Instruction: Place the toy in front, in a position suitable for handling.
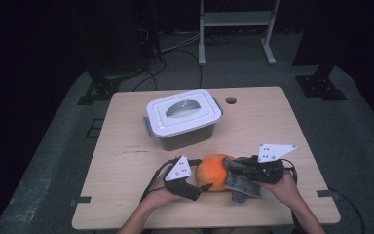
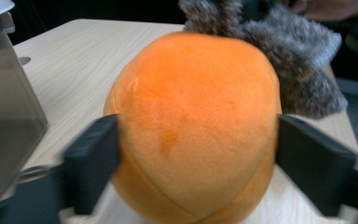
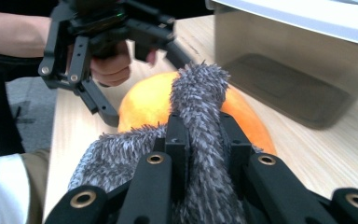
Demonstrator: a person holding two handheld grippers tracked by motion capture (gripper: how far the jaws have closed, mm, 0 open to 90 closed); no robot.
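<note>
The light wooden table (image 1: 126, 146) is taken as the landmark. On it, toward its far side, a transparent plastic box with a white lid and grey latches (image 1: 184, 118) is standing; the lid is seated on it and nothing can be made out through its walls.

Near the front edge of the table, the round orange plush toy (image 1: 214, 171) is resting, with a grey fuzzy cloth part (image 1: 241, 183) attached at its right. The right gripper (image 3: 199, 140) is clenched on this grey fuzzy part. The left gripper (image 2: 198, 154) is spread wide, its jaws standing at both sides of the orange body; whether they press on it is not clear.

For a good step, the plush should be steadied by the right gripper while the left jaws are closed evenly on the widest part, so that the soft body is not squeezed out sideways.
</note>
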